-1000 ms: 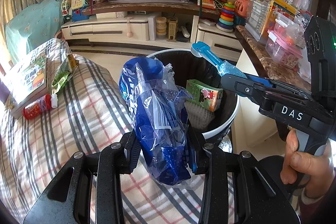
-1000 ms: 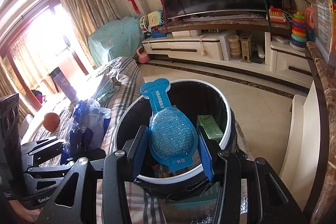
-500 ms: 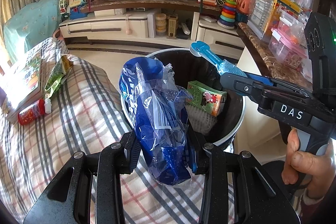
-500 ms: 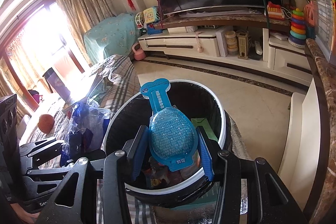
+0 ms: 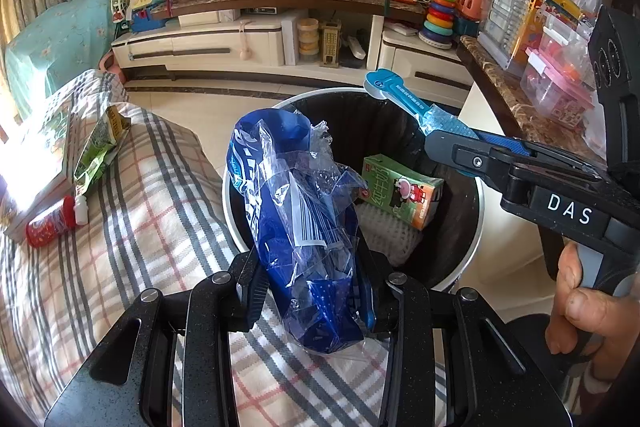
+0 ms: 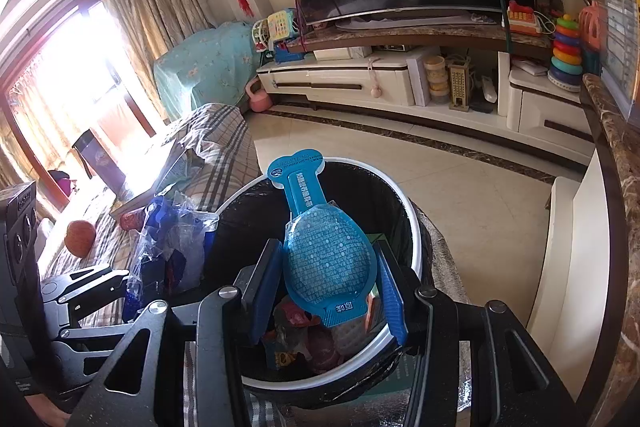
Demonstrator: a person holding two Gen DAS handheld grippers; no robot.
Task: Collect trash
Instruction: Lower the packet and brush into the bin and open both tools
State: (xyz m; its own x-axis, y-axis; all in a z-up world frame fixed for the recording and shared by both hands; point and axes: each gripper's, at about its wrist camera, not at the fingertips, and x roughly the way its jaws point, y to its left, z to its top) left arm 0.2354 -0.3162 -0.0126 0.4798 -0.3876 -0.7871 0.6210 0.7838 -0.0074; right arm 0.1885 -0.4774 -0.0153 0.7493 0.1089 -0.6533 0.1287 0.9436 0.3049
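Here the blue plastic bag [image 5: 304, 227] sits clamped between the left jaws.

Crumpled blue wrapper [image 5: 304, 227], paddle-shaped pack [image 6: 328, 259] above bin [image 5: 478, 203].

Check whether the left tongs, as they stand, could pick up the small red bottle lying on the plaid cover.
Probably not yet: the left tongs are shut on a blue plastic bag. The path to the red bottle on the plaid cover looks free, but the bag must be dropped first.

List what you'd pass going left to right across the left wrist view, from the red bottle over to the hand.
Small red bottle with white cap → green snack packet → crumpled blue plastic bag → green drink carton → hand.
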